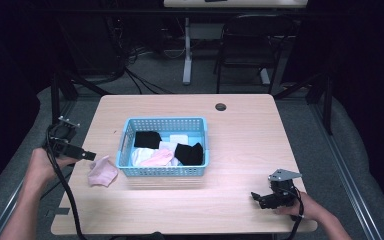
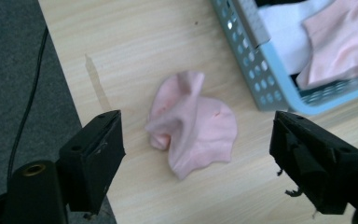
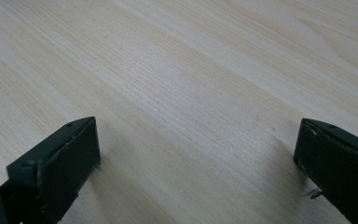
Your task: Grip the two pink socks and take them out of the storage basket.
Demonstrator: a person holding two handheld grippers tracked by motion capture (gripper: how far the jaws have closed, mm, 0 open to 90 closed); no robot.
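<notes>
Black left gripper (image 2: 196, 154): we are holding its jaws wide apart, empty, above one crumpled pink cloth sock (image 2: 191, 123) lying beside a blue plastic basket (image 2: 261, 79); right gripper (image 3: 196, 168) likewise gaping, empty.

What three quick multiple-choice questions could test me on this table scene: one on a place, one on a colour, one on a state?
1. Where does the loose pink cloth lie?
A. in the basket
B. on the table beside the basket
C. on the floor

2. What colour is the basket?
A. light blue
B. red
C. green

3. How do the left hand-held gripper's jaws stand?
A. shut on the cloth
B. shut on nothing
C. open above the cloth

Answers: 1 B, it rests on the wooden table just outside the basket's wall. 2 A, its perforated walls are light blue. 3 C, both jaws stand apart, the cloth lying free below.
</notes>
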